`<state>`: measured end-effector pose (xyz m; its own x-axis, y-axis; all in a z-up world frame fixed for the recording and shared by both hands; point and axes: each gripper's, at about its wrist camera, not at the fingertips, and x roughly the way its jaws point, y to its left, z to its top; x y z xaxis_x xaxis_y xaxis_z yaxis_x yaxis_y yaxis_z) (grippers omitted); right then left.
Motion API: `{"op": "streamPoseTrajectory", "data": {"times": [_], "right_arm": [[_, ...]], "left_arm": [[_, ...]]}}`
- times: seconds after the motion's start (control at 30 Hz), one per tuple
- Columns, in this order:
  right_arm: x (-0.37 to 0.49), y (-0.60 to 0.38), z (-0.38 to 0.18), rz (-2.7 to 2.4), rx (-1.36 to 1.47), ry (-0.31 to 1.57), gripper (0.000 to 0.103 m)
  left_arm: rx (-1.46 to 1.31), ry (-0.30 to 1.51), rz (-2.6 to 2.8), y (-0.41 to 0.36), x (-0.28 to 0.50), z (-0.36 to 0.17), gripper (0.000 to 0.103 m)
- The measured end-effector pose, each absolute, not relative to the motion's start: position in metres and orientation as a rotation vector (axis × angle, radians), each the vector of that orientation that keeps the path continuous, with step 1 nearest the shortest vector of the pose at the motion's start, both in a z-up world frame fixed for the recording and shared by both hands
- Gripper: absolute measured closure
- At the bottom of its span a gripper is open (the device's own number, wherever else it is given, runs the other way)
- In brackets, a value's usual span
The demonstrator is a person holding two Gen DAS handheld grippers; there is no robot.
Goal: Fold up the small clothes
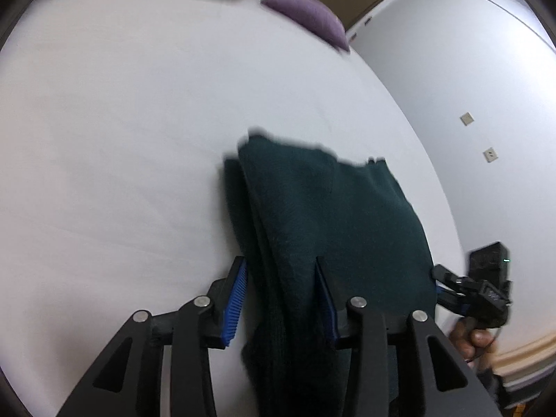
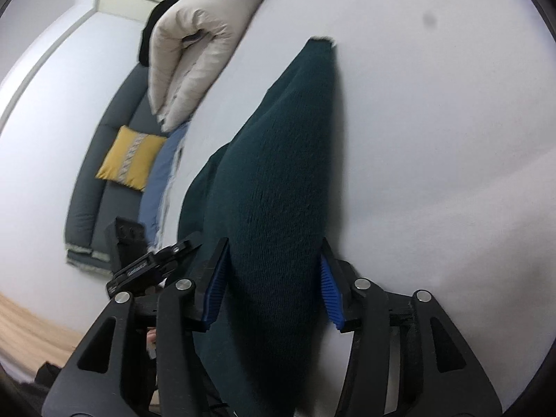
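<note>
A dark green knitted garment [image 1: 330,208], folded into a thick stack, lies on the white bed sheet [image 1: 121,139]. My left gripper [image 1: 279,260] straddles its near left edge. The folds sit between the blue pads [image 1: 234,299], whose ridged faces show and do not press the cloth, so it is open. In the right wrist view the same garment [image 2: 278,173] bulges up between the pads [image 2: 332,292] of my right gripper [image 2: 274,241], also open. Each view shows the other gripper at the garment's far side, the right [image 1: 462,286] and the left [image 2: 156,264].
A purple cushion [image 1: 312,17] and a cream folded duvet [image 2: 194,52] lie at the head of the bed. Beyond the bed's edge stands a dark grey sofa [image 2: 104,160] with a yellow cushion [image 2: 132,156]. A white wall [image 1: 469,104] runs along the bed's right side.
</note>
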<state>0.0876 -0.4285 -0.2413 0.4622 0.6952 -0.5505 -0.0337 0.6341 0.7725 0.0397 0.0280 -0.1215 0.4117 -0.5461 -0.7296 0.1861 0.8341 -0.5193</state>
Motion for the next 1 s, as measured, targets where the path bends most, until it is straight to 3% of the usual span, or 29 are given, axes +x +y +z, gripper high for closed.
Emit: {"op": "streamPoseTrajectory", "data": {"times": [0.2, 0.43, 0.47, 0.53, 0.77, 0.83, 0.87, 0.9, 1.0], "right_arm": [[0.050, -0.443, -0.194, 0.550, 0.762, 0.887, 0.054], [0.032, -0.399, -0.211, 0.748, 0.750, 0.975, 0.054], [0.034, -0.397, -0.225, 0.734, 0.755, 1.025, 0.056], [0.032, -0.402, -0.248, 0.709, 0.789, 1.068, 0.058], [0.005, -0.432, -0.258, 0.685, 0.875, 1.006, 0.060], [-0.005, -0.443, -0.251, 0.611, 0.862, 0.988, 0.057], [-0.011, -0.449, -0.244, 0.565, 0.849, 0.974, 0.054], [-0.016, -0.454, -0.235, 0.531, 0.831, 0.957, 0.050], [-0.033, -0.462, -0.201, 0.362, 0.699, 0.887, 0.037]], "left_arm": [[-0.277, 0.879, -0.561, 0.017, -0.009, -0.062, 0.064], [-0.245, 1.017, -0.640, -0.001, -0.021, -0.117, 0.065], [-0.247, 1.023, -0.641, 0.001, -0.020, -0.123, 0.074], [-0.268, 1.024, -0.661, 0.003, -0.021, -0.130, 0.076], [-0.341, 1.009, -0.691, 0.016, -0.018, -0.131, 0.076], [-0.295, 0.970, -0.650, 0.013, -0.027, -0.117, 0.071], [-0.260, 0.947, -0.627, 0.009, -0.033, -0.108, 0.060], [-0.202, 0.905, -0.576, 0.008, -0.041, -0.097, 0.042], [-0.096, 0.758, -0.448, 0.009, -0.066, -0.064, 0.019]]}}
